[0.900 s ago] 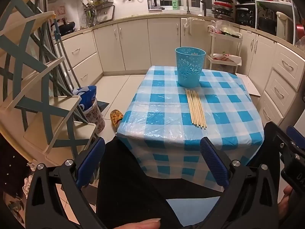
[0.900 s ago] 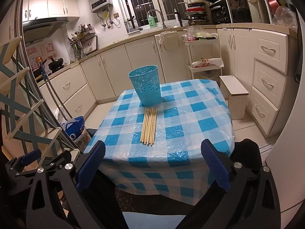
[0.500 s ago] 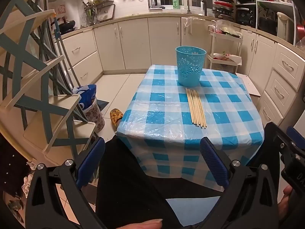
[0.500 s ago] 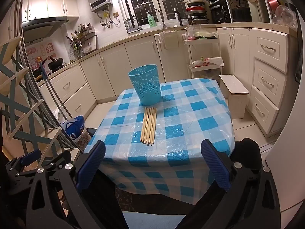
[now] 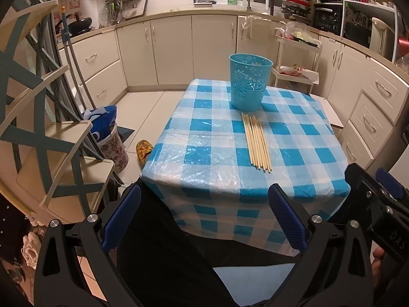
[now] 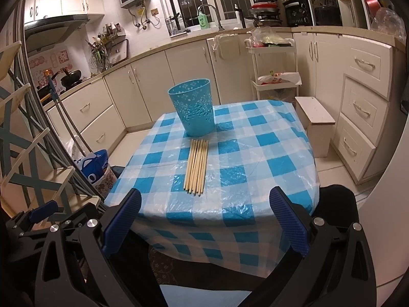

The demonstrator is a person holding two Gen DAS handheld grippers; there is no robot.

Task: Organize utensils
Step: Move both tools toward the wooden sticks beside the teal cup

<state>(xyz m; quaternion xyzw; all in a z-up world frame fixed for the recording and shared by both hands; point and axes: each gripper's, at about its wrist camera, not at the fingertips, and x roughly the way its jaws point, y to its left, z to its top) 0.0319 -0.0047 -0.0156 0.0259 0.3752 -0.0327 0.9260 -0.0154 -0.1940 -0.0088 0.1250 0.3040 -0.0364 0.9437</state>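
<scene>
Several wooden chopsticks (image 5: 256, 142) lie side by side on a blue-checked tablecloth (image 5: 204, 151); they also show in the right wrist view (image 6: 196, 169). A blue perforated cup (image 5: 249, 85) stands upright just behind them, also in the right wrist view (image 6: 195, 107). My left gripper (image 5: 204, 217) is open and empty, held below and in front of the table's near edge. My right gripper (image 6: 204, 220) is open and empty, also in front of the near edge, to the right of the left one.
A cream and teal shelf rack (image 5: 38, 117) stands at the left, with a blue bag (image 5: 102, 125) on a bin by it. Cabinets (image 5: 179, 51) line the back. A white trolley (image 6: 276, 76) and a small stool (image 6: 317, 120) stand right of the table.
</scene>
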